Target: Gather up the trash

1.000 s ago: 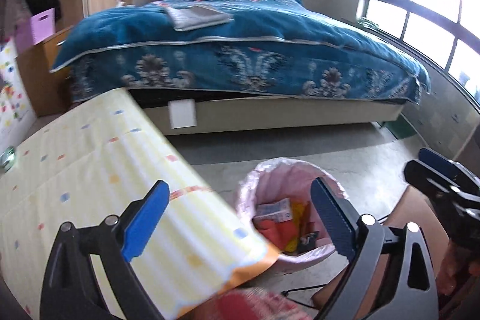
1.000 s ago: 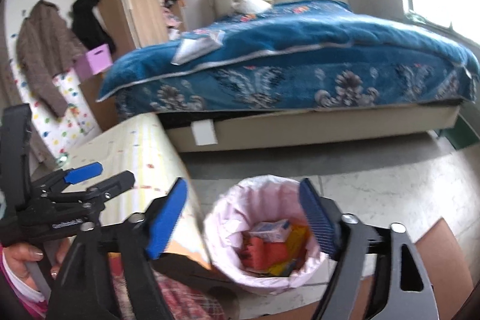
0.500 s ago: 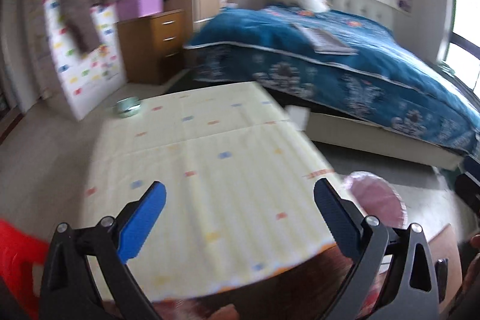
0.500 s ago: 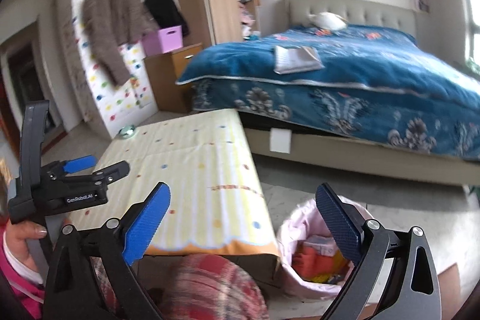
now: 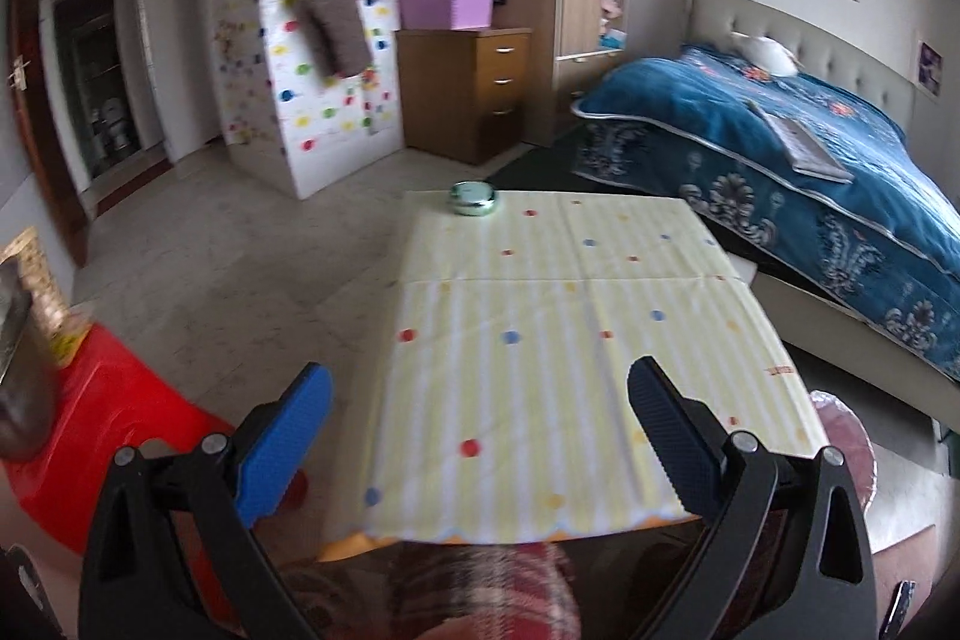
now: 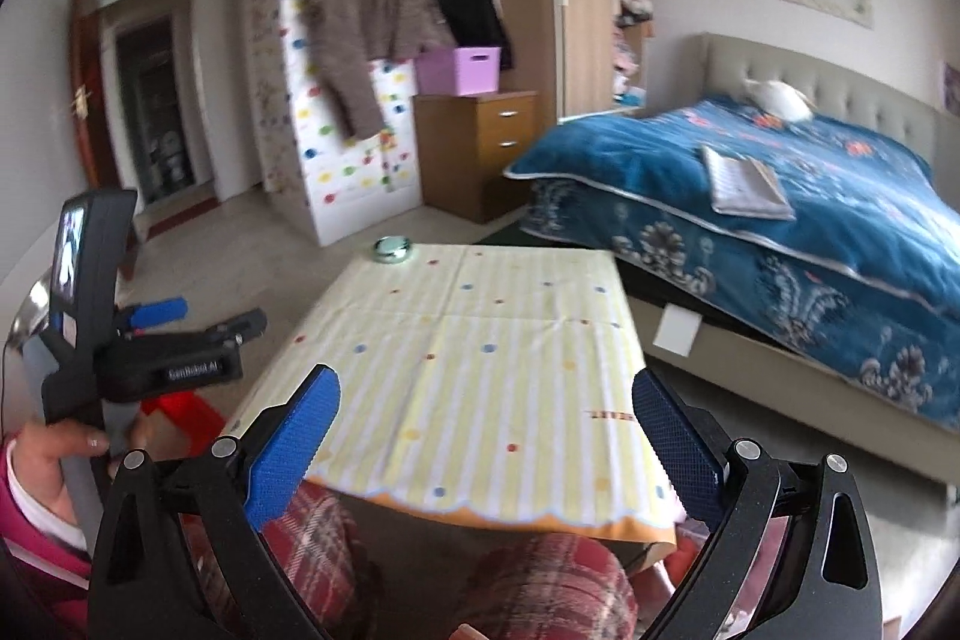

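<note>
My left gripper (image 5: 480,448) is open and empty above the near edge of a low table with a yellow striped, dotted cloth (image 5: 570,340). My right gripper (image 6: 486,451) is also open and empty, held over the same table (image 6: 480,340). The left gripper also shows at the left of the right wrist view (image 6: 192,319). The pink-lined trash bin (image 5: 846,430) peeks out at the table's right corner, mostly hidden. A small round green tin (image 5: 473,198) sits at the table's far edge; it also shows in the right wrist view (image 6: 392,249).
A red plastic stool (image 5: 102,430) stands left of the table. A bed with a blue cover (image 5: 810,160) is at the right. A wooden drawer unit (image 5: 465,91), wardrobe and dotted white panel (image 5: 324,100) stand at the back. My plaid-clad knees (image 6: 540,586) are below the table.
Both grippers have swung left, from over the trash bin to over the table. The bin has slid to the right edge of view. Both stay open.
</note>
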Motion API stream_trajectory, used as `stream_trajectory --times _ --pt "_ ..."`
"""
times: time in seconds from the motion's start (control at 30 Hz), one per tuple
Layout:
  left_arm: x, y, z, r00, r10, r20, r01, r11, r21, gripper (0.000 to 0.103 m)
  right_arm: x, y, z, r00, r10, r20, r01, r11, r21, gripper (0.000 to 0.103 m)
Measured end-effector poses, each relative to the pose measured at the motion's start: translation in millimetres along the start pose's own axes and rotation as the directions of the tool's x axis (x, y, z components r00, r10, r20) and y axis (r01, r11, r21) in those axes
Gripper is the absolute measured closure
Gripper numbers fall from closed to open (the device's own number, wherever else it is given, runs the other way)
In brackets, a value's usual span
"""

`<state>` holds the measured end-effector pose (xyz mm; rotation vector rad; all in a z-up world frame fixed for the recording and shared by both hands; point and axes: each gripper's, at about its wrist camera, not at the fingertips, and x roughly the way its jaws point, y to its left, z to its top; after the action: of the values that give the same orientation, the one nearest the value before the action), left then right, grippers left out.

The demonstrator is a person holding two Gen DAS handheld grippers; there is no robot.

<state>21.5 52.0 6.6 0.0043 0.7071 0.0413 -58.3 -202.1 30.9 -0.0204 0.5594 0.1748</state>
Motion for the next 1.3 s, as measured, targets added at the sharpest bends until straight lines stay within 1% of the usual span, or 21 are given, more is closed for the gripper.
stream_trajectory --times 0.13,0.33,0.63,1.3 --pt "-6.2 16.6 -4.7 1.0 0.015 -0.003 -0.015 1.0 -0.022 0.007 6.6 25.0 8.4 1.0 0.001 -0.012 -0.002 1.0 -0.022 0.006" --pt "-9.1 26.1 -3.7 1.0 0.023 0.002 -0.023 0.999 -0.033 0.007 3.8 41.6 11.8 1.0 0.004 -0.014 -0.005 0.999 -0.033 0.006" --pt "-7.9 21.0 -3.3 1.0 0.011 0.0 -0.011 1.0 -0.024 0.007 6.3 36.5 10.2 1.0 0.0 -0.016 0.0 1.0 -0.026 0.006" --pt "-9.5 19.2 -4.9 1.0 0.011 -0.001 -0.011 1.0 -0.023 0.007 5.4 19.1 6.0 1.0 -0.006 -0.011 0.006 1.0 -0.015 0.006"
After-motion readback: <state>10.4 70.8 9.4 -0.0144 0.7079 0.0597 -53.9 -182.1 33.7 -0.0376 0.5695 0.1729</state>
